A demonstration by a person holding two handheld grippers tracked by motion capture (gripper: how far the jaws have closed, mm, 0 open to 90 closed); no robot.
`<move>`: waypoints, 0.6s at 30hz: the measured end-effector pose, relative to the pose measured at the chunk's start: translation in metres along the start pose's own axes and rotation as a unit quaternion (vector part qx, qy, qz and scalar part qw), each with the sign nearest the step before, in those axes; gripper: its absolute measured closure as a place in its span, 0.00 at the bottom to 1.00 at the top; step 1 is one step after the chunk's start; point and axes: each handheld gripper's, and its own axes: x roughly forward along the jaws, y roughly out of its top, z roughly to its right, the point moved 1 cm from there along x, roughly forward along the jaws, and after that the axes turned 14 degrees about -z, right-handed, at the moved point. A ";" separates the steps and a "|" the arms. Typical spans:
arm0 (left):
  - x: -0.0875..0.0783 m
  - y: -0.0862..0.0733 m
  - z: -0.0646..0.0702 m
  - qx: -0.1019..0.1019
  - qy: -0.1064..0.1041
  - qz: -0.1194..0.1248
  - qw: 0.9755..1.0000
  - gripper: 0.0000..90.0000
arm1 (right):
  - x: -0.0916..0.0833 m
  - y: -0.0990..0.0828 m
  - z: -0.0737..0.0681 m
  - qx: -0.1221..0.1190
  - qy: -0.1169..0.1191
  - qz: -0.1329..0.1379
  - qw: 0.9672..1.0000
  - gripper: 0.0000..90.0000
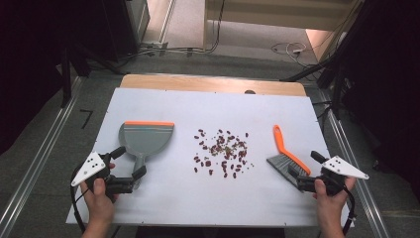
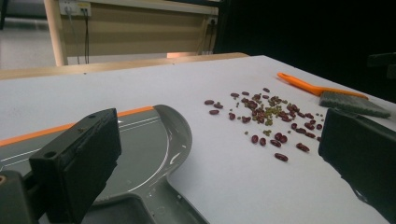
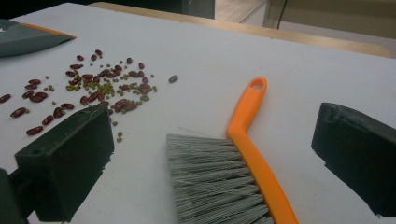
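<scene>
Table (image 1: 163,208): I see it white-topped, wood edge at 12 o'clock.
Dustpan (image 1: 146,136): grey, orange lip, at 9 o'clock, handle toward me.
Brush (image 1: 287,158): orange handle, grey bristles, at 3 o'clock.
Beans (image 1: 223,151): red and green, scattered centre.
Left gripper (image 1: 128,168): I hold it wide open, straddling the dustpan handle, empty.
Right gripper (image 1: 309,171): wide open around the brush, gripping nothing.
</scene>
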 end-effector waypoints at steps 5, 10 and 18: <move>0.002 0.001 0.001 -0.003 -0.003 0.003 1.000 0.00 | 0.000 0.000 -0.002 -0.002 -0.004 -0.007 1.000 0.00; 0.004 0.002 0.001 -0.002 -0.003 0.002 1.000 0.00 | -0.002 0.004 -0.003 0.004 -0.001 -0.009 1.000 0.00; 0.003 0.002 0.003 -0.003 -0.004 0.004 1.000 0.00 | -0.001 0.016 -0.006 0.010 0.002 -0.023 1.000 0.00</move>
